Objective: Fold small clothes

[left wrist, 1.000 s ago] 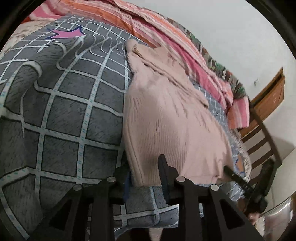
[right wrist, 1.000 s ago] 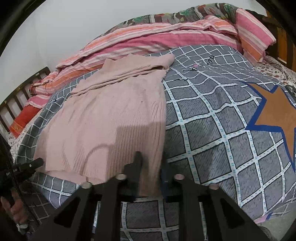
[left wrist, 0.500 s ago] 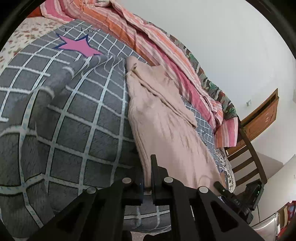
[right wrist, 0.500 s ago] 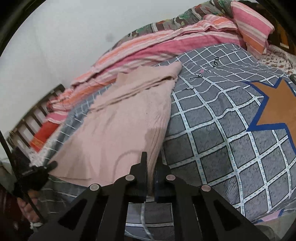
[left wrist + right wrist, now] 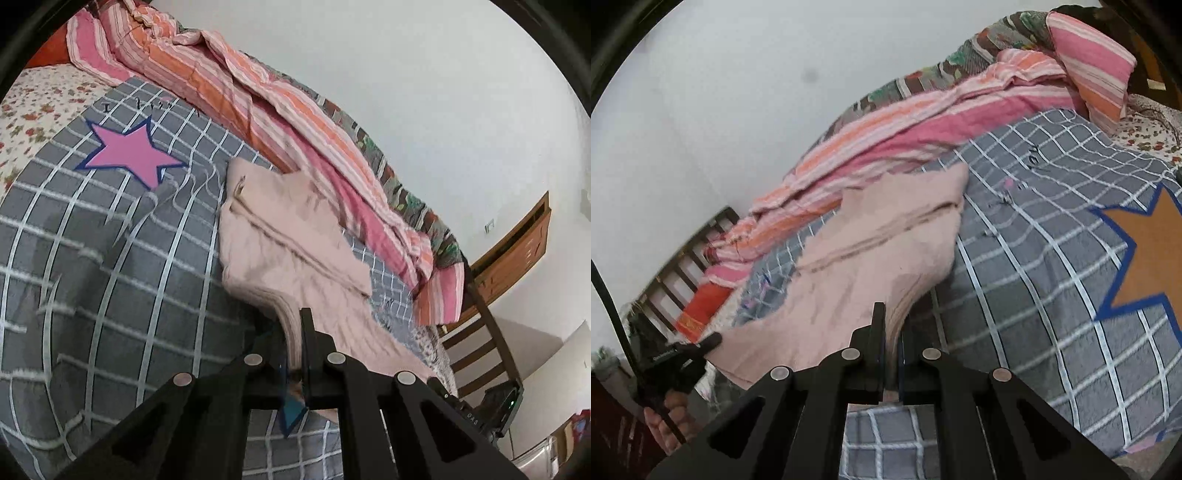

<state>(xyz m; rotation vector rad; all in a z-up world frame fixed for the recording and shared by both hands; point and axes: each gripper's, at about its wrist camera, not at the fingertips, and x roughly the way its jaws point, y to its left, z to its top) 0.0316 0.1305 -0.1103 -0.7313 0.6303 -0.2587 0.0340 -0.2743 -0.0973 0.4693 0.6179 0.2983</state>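
Since a second ago both sets of fingers have pinched shut on the pink sweater's (image 5: 295, 258) near hem: left gripper (image 5: 293, 343), right gripper (image 5: 892, 350), lifting it off the grey checked bed cover (image 5: 110, 277) (hem motion-blurred). Its far end lies by the striped quilt (image 5: 923, 122).

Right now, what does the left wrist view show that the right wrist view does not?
Only the left wrist view shows the pink star on the blanket and a wooden chair. Only the right wrist view shows the orange star, a red cushion and the hand holding the other tool. Both show the pink sweater on the grey checked blanket, with tongs shut on its near edge, and the striped bedding.
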